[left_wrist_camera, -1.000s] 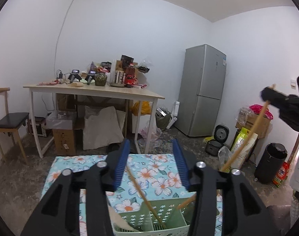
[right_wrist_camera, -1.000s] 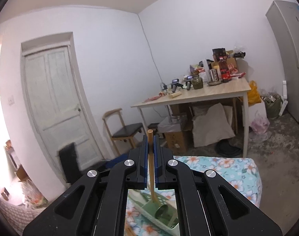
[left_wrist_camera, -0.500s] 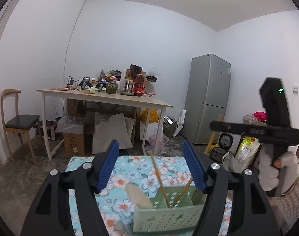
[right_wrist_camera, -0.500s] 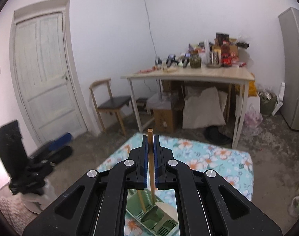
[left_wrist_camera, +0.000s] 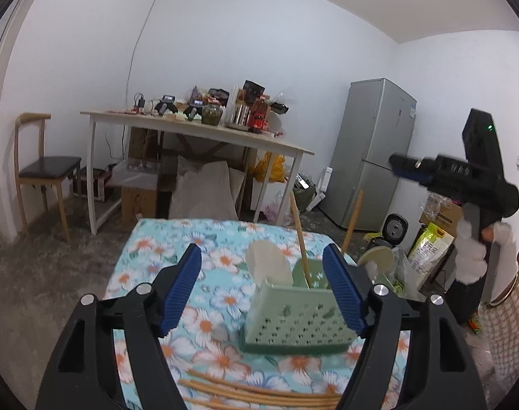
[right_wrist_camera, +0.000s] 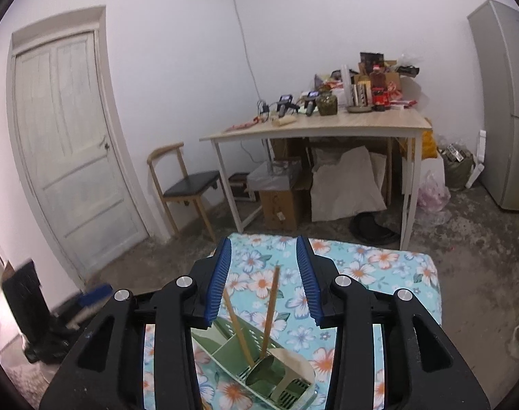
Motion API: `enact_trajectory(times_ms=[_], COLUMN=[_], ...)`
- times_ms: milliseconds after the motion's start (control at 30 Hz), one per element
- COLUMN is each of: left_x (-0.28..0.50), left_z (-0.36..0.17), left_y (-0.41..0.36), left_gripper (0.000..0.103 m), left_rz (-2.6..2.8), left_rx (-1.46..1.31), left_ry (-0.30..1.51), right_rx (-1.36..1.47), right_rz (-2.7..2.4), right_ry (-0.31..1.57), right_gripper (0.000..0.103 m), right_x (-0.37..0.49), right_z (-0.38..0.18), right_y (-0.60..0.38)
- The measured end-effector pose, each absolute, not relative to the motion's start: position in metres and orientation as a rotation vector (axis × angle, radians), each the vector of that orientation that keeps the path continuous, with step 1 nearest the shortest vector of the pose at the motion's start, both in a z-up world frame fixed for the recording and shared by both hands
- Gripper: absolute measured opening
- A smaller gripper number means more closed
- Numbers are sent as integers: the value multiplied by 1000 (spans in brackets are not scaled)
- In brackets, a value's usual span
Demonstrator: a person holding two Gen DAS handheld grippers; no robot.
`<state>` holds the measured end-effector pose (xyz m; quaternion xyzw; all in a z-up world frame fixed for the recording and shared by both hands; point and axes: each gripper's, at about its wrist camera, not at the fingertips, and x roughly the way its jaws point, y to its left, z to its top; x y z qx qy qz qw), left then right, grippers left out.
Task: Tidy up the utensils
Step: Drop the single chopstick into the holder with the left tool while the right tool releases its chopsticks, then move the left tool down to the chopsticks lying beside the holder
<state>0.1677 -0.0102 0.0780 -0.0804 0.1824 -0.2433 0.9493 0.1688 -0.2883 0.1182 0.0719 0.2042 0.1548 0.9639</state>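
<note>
Two chopsticks stand in the green utensil caddy (left_wrist_camera: 298, 317), several more lie loose, and both claws are empty.

Largest first: the floral tabletop (left_wrist_camera: 150, 253) carries everything. On it sits the perforated, compartmented caddy, seen from the side in the left wrist view and from above in the right wrist view (right_wrist_camera: 225, 352). A pale spoon (left_wrist_camera: 268, 263) rises at its left end and a second pale spoon (left_wrist_camera: 377, 259) at its right. The upright chopsticks (right_wrist_camera: 269, 311) lean apart in one compartment. At the near edge of the cloth lie the loose chopsticks (left_wrist_camera: 259, 393), still unsorted, so the task appears partly done.

The left claw (left_wrist_camera: 262, 290) is wide and opening, with nothing pressed between its pads; the caddy merely shows beyond its gap. The right claw (right_wrist_camera: 264, 283) is half open and opening; the chopstick between its jaws is touched by neither pad.

Compared with a second earlier, the right claw, then clamped on that chopstick, has released it into the caddy, and the left claw has widened and dropped back, bringing the loose chopsticks into view.
</note>
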Motion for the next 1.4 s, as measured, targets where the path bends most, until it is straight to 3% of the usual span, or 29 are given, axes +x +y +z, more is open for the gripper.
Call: enact_trajectory(times_ms=[200,400,833,1400], left_x=[155,139,111,120], left_z=[63,42,-2,-33], left_y=[-11,-3,-6,-3], left_gripper=[77,78,78,78], left_rz=[-507,-496,-429,-334], left_rx=[-146,-121,-168,-239], left_ry=[402,444,611,791], right_rx=[213,277,447,471], right_rz=[299,304,346,389], right_ry=[356,370,703,799], right_gripper=[42,46,47,48], right_x=[124,74,72,68], right_z=[122,92,-36,-62], right_y=[-306,-302,-271,-259])
